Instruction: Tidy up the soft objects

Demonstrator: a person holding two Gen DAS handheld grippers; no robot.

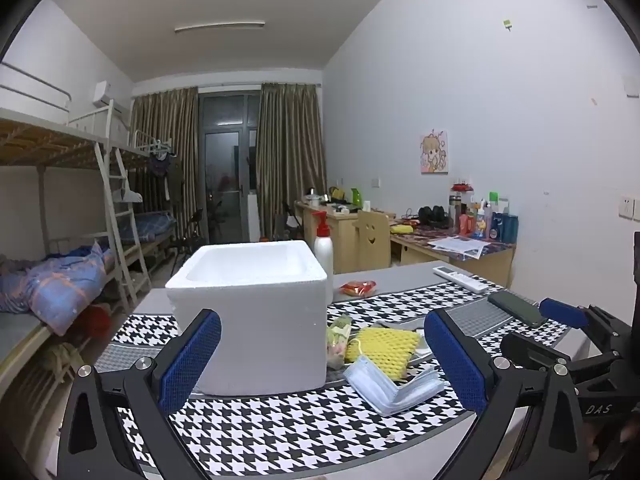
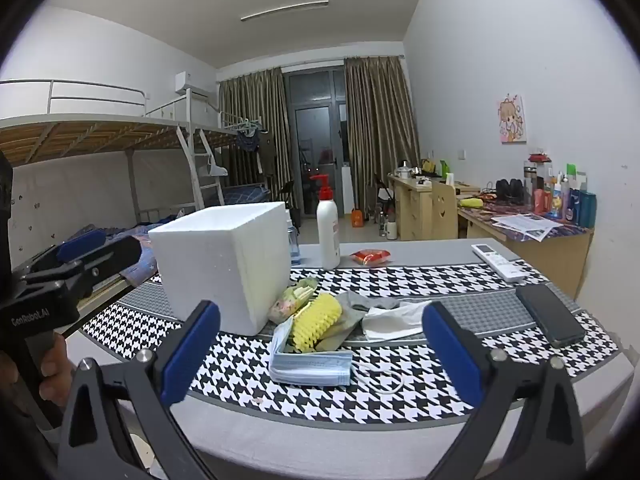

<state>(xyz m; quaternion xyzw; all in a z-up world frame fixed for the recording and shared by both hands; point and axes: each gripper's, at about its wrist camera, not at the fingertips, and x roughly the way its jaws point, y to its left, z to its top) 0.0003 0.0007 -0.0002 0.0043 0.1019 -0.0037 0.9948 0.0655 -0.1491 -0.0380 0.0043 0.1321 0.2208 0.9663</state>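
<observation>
A dorm room; the desk [image 2: 400, 252] wears a houndstooth cloth. Nothing looks sorted yet: the masks [image 2: 310, 366], yellow foam net [image 2: 316, 318] and white cloth [image 2: 394, 318] lie heaped beside the foam box [image 2: 220, 264]. Left gripper [image 1: 322, 364] and right gripper [image 2: 320, 354] hover near, gaping wide, empty, tipped slightly down.

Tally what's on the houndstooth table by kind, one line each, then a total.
Foam box: 1
Pump bottle: 1
Red snack packet: 1
Remote control: 1
Phone: 1
Stack of face masks: 1
Yellow foam net: 1
Floral pouch: 1
White tissue: 1
Total: 9
</observation>
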